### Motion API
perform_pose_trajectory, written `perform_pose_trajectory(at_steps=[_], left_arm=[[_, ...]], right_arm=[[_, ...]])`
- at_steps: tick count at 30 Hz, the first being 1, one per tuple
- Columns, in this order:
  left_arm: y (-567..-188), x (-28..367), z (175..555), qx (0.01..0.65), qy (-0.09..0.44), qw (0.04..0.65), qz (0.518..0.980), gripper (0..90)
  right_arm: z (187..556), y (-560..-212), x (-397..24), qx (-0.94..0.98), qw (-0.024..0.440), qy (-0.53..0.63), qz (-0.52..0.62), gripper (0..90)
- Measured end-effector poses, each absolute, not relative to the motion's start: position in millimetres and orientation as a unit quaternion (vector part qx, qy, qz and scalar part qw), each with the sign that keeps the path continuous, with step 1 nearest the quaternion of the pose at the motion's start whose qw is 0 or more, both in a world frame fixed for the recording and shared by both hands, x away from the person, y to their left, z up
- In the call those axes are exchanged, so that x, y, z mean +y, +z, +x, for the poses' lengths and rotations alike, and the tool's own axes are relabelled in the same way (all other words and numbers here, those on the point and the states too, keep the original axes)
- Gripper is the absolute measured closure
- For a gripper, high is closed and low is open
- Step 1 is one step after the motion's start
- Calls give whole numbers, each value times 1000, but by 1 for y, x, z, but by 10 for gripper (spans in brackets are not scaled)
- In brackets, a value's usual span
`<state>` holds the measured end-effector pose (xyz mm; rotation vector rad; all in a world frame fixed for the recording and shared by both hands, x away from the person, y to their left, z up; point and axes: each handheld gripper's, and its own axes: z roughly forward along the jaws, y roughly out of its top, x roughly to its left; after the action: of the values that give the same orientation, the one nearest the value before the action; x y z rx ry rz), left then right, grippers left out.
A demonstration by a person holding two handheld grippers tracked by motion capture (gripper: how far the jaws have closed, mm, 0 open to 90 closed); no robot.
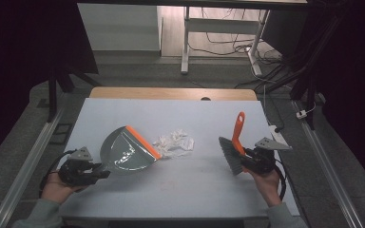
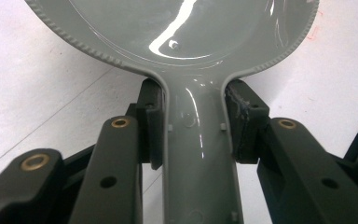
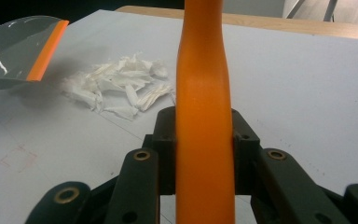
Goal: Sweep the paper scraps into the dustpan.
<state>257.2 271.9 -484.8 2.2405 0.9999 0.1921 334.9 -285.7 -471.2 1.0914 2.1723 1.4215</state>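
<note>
Gripping the grey dustpan [image 1: 126, 152] by its handle, the left gripper [image 1: 100, 173] tilts it beside the white paper scraps [image 1: 175, 144]; the right gripper [image 1: 241, 159] clamps the brush [image 1: 233, 149] handle, well right of them.

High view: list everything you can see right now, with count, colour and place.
dustpan: one, grey with orange lip, left of centre, handle clamped in left gripper
paper scraps: one pile, white, mid-table beside the dustpan's lip
brush: one, orange handle, grey bristles, right side, held in right gripper
table: one, white top, wooden far edge
left gripper: black, near left
right gripper: black, near right
hands: two, bottom edge
</note>
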Motion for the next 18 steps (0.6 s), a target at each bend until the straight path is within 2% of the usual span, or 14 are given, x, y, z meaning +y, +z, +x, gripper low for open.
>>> perform_pose_trajectory(at_steps=[18], left_arm=[[-494,272,252,346,53,303,886,623]], right_arm=[[335,-471,-286,761,163,497,383,704]])
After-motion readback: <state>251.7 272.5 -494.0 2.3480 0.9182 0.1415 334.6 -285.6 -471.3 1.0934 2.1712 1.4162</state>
